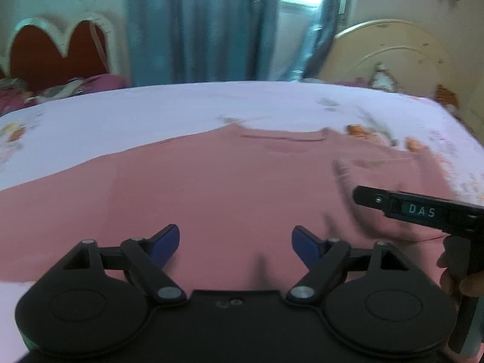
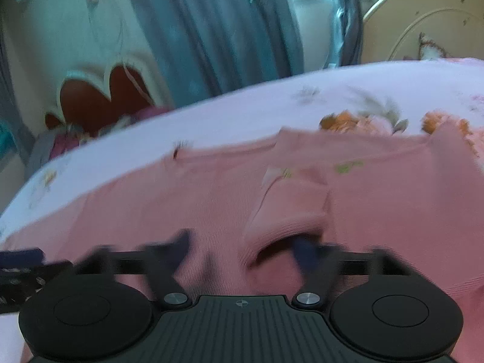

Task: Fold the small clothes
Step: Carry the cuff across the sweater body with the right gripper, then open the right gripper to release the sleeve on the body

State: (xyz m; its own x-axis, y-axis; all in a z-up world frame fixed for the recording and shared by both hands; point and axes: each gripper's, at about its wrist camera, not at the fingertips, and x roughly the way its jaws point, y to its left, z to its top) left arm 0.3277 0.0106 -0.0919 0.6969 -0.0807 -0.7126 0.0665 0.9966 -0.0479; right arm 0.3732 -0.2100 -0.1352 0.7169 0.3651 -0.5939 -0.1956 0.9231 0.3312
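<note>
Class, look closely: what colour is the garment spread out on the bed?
Plain dusty pink garment, seen best in the left wrist view.

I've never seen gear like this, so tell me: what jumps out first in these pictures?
A pink top lies spread across the white flowered bedsheet, filling the middle of both views. One sleeve is folded onto its body. Both black grippers, left and right, hover open just above the fabric.
</note>
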